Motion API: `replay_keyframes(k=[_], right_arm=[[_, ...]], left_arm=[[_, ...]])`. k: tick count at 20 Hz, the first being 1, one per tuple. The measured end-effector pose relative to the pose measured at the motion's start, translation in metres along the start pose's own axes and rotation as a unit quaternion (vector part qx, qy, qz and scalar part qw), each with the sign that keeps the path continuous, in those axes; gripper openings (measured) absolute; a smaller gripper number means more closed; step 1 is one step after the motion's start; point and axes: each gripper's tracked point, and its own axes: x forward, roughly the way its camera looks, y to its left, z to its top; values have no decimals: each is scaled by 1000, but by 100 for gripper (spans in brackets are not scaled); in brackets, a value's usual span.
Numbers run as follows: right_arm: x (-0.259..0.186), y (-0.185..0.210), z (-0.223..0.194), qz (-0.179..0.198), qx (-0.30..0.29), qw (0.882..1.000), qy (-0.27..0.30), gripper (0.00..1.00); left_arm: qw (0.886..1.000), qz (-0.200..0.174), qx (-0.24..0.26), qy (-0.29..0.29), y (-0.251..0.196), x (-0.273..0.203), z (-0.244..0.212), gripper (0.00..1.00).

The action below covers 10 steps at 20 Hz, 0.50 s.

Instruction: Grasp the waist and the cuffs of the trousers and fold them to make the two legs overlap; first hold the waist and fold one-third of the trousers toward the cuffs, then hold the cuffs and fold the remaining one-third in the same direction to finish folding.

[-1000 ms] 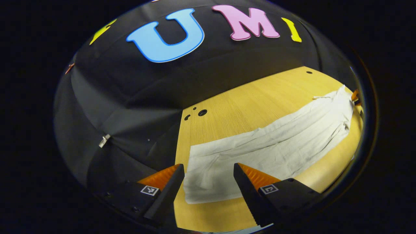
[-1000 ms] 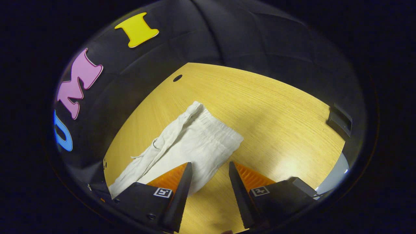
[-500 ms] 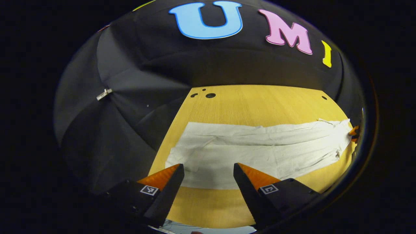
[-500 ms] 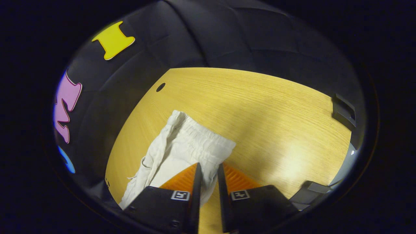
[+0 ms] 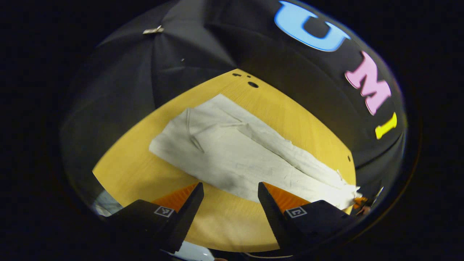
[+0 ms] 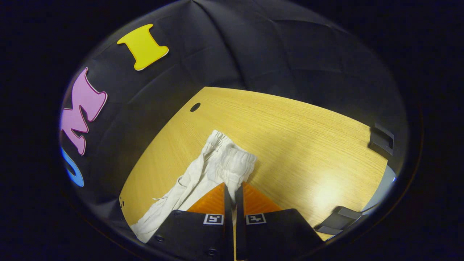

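We see white trousers (image 5: 235, 156) flat on table (image 6: 297, 137); right gripper (image 6: 231, 188) pinching waist (image 6: 232, 159); left gripper (image 5: 231, 192) agape, above near hem.

- The trousers (image 5: 250, 159) are off-white, of a thin, creased fabric, and lie stretched out lengthwise on the wooden table (image 5: 290, 119), the legs flat.
- The cuff end (image 5: 181, 134) lies flat near the table's far corner with the holes.
- The gathered elastic waist (image 6: 232, 161) is bunched and lifted slightly off the tabletop, with a drawstring (image 6: 165, 198) trailing at the side.
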Motion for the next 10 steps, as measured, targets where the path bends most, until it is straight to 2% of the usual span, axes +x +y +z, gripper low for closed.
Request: replay_keyframes(k=[1, 2, 3, 4, 7, 10], right_arm=[[-1, 0, 2, 0, -2, 1000, -2, 7], [-1, 0, 2, 1, -6, 1000, -2, 7], [-2, -1, 3, 2, -13, 1000, -3, 7], [-2, -2, 2, 2, -21, 1000, -3, 7], [-3, -1, 3, 5, -34, 999, -3, 7], [-5, -3, 5, 17, -78, 997, -3, 7]], left_arm=[[1000, -4, -28, 3, 3, 3, -3, 95], [999, -10, -51, 3, 4, 5, -4, 92], [998, -14, -68, 2, 5, 8, -5, 96], [997, -15, -80, 2, 5, 12, -4, 95], [996, -15, -88, -2, 6, 21, 3, 96], [997, -17, -81, -6, -2, 34, 14, 95]])
